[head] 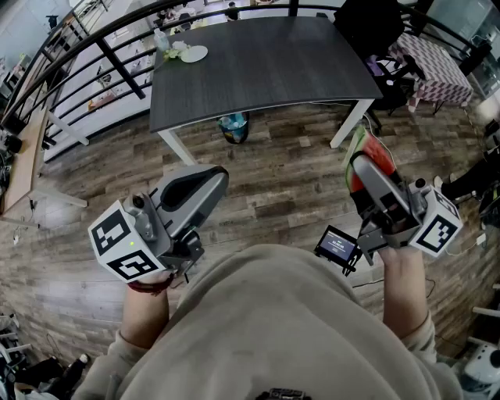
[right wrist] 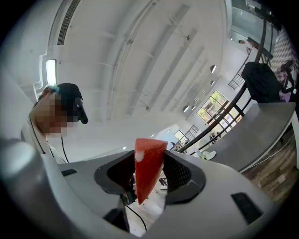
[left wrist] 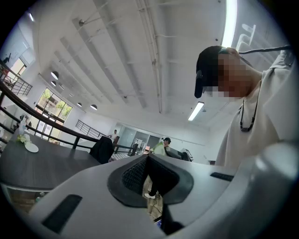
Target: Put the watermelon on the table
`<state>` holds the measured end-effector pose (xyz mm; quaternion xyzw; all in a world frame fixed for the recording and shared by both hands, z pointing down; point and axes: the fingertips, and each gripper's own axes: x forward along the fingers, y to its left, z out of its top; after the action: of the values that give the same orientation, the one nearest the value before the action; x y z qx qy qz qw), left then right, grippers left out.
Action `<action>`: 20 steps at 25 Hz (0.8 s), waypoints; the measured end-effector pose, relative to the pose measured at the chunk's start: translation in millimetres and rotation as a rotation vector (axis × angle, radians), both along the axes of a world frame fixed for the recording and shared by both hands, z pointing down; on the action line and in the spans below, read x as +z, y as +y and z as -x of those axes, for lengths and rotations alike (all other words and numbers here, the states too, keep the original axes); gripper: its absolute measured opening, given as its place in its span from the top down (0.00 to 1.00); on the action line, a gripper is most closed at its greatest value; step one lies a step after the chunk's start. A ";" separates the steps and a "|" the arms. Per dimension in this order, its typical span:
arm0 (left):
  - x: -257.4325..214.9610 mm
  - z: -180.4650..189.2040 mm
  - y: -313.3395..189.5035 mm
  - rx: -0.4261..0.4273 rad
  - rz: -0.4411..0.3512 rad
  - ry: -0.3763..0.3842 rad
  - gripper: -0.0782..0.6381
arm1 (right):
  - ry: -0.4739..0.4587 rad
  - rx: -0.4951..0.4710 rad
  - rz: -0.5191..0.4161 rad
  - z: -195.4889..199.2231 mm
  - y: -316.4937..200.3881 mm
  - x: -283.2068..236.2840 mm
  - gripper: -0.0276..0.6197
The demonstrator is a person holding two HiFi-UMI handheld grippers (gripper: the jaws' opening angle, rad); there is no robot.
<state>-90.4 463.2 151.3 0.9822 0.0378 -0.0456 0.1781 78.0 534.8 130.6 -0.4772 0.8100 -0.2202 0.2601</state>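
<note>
A red watermelon wedge (head: pixel 375 158) with a green rind sits between the jaws of my right gripper (head: pixel 367 168), which is shut on it. In the right gripper view the wedge (right wrist: pixel 147 175) stands point-down between the two black pads (right wrist: pixel 176 173). My left gripper (head: pixel 209 186) is held at the left over the wooden floor, its jaws together with nothing in them; its tips meet (left wrist: pixel 148 157) in the left gripper view. The dark grey table (head: pixel 266 62) stands ahead of both grippers, apart from them, and also shows as a table edge (right wrist: pixel 264 123) at the right.
A white plate (head: pixel 194 53) and small items sit at the table's far left corner. A blue object (head: pixel 234 126) lies under the table. A black railing (head: pixel 101 47) runs along the left, and a chair with dark clothing (head: pixel 367 23) and a checked cloth (head: pixel 441 66) stand beyond.
</note>
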 end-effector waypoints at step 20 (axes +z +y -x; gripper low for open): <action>0.7 -23.2 10.8 -0.030 0.002 -0.050 0.89 | -0.030 -0.075 -0.001 -25.6 -6.0 -0.2 0.65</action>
<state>-67.3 474.0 152.0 0.9834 0.0185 -0.0235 0.1791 103.6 528.8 130.3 -0.4430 0.8234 -0.2364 0.2643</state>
